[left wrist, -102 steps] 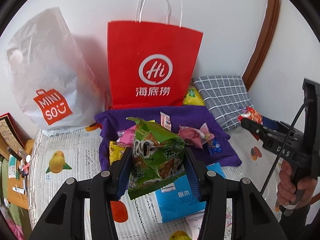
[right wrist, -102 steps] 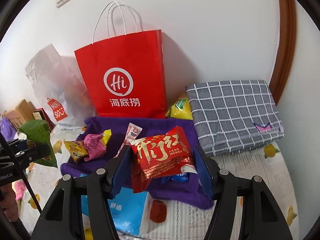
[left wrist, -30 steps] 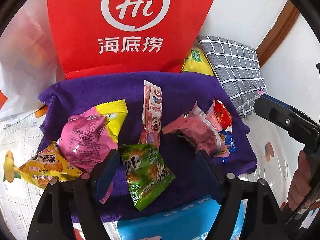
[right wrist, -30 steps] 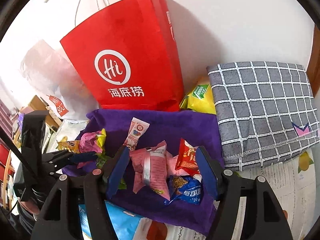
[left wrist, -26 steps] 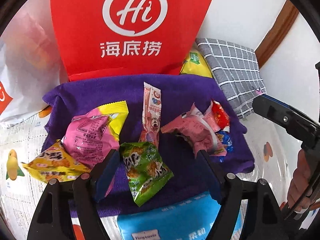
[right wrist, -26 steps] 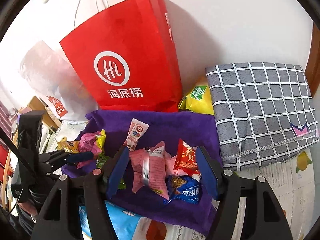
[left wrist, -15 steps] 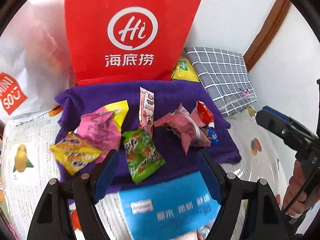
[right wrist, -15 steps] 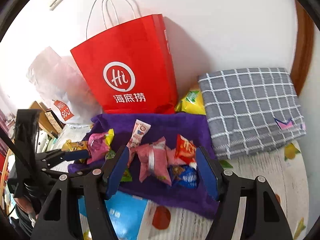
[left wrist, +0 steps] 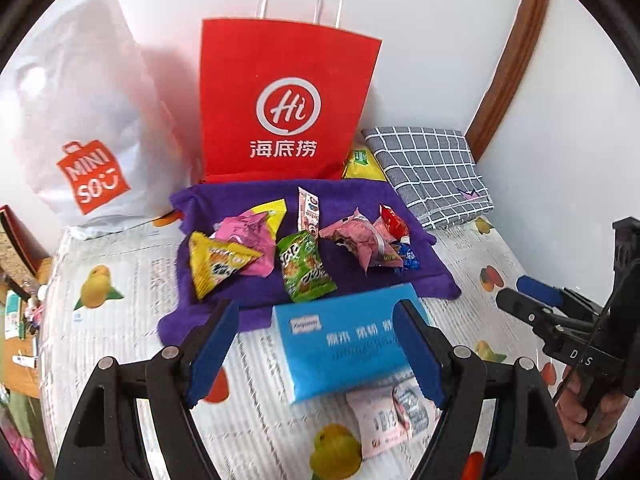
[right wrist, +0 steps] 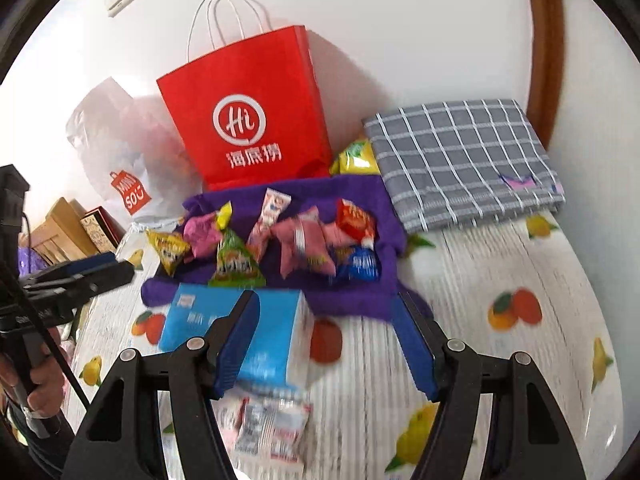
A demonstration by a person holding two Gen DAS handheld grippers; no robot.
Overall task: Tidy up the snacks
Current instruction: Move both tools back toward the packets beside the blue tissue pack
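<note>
Both grippers hanging wide open, empty: left gripper (left wrist: 316, 350), right gripper (right wrist: 326, 340), just in front of the purple towel (left wrist: 420, 276). Snack packets (left wrist: 304, 266) lying on the towel; prob. light, crinkly, slippery, crushable; taking one by its sealed edge looks safest.

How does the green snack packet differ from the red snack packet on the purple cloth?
The green snack packet is larger than the red snack packet. The green one lies near the front middle of the purple cloth, apart from its neighbours; the red one sits at the right, against the pink packet and the blue packet. Both rest on the cloth, in no gripper.
</note>
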